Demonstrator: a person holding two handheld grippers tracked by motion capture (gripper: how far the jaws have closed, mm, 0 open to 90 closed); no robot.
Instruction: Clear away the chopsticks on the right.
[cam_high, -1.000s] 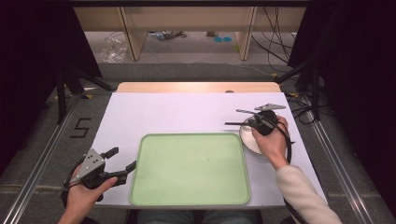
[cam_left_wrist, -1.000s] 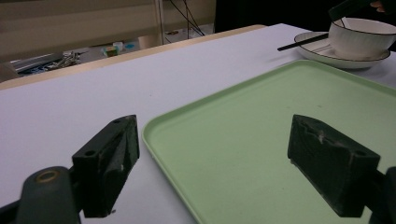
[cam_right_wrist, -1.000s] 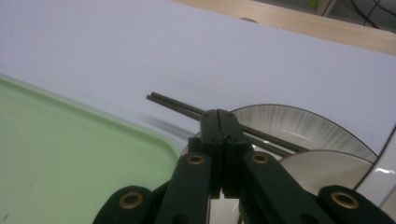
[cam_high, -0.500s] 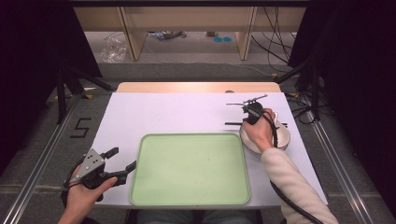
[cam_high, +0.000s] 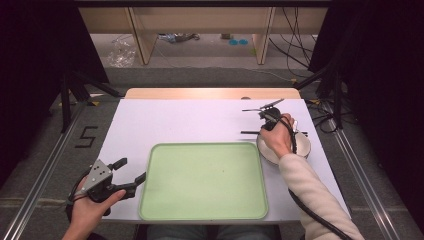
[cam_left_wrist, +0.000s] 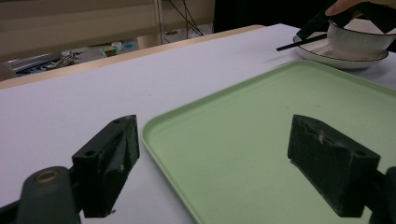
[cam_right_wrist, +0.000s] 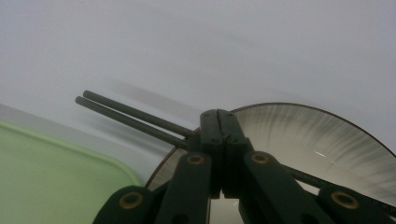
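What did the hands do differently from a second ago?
The right gripper moved a little away from the person, over the far rim of the plate, and its jaws now look shut above the chopsticks; whether they pinch them is unclear. The left gripper stayed open beside the green tray, which did not move.

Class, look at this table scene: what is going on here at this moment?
A person at a white table holds tongs in each hand. The right tongs are shut over a white plate, with a pair of dark chopsticks lying across the plate's edge; whether they grip the chopsticks cannot be told. A white bowl sits on that plate. The left tongs are open, idle at the near left edge of an empty green tray.
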